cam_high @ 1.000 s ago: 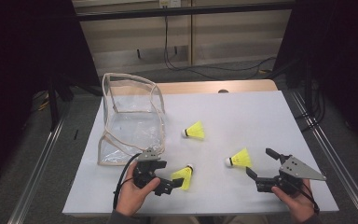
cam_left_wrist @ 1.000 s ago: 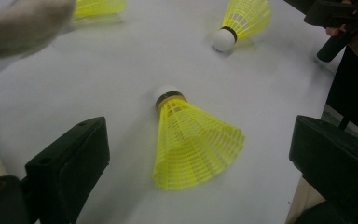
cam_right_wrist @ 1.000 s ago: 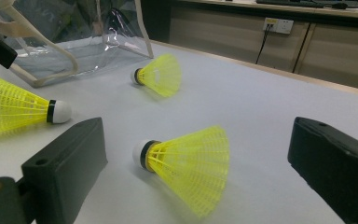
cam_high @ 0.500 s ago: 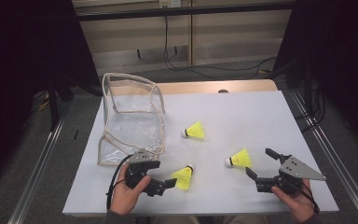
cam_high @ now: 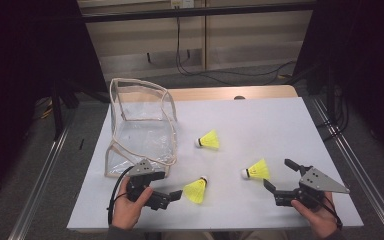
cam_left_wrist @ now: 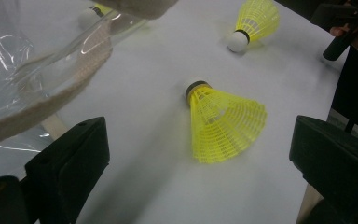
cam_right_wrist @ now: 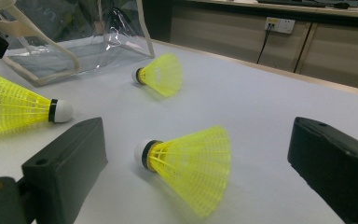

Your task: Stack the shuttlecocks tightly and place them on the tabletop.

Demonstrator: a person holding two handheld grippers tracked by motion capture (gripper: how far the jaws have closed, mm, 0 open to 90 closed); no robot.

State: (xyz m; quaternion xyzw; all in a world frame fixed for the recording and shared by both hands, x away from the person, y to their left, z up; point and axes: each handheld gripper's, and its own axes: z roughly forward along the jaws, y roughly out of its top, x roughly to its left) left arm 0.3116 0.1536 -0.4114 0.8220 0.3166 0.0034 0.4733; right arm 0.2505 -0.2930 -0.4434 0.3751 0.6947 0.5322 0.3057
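Shuttlecocks of yellow plastic mesh with white cork tips are spread over a white table (cam_high: 260, 125), three in all, beside a clear plastic bag with cream fabric trim (cam_high: 140, 125) that stands open towards the table's left edge. The left gripper (cam_high: 172, 196) is held low near the front edge, its black jaws spread wide, and the nearest yellow shuttlecock (cam_high: 197, 189) is seen lying on its side just ahead of them; in the left gripper view that shuttlecock (cam_left_wrist: 221, 122) is framed between the two jaws without being touched, its skirt turned towards the camera and its cork pointing away. The right gripper (cam_high: 279, 181) is held near the front right corner, jaws likewise wide apart, with a second yellow shuttlecock (cam_high: 256, 171) lying just in front of it; in the right gripper view this shuttlecock (cam_right_wrist: 189, 163) is seen between the jaws, untouched, cork to the left. The third yellow shuttlecock (cam_high: 208, 140) is left nearer the middle of the table, just beside the bag's right side. Each gripper is gripped by one hand, the left hand (cam_high: 128, 207) and the right hand (cam_high: 316, 216) both reaching in over the front edge.
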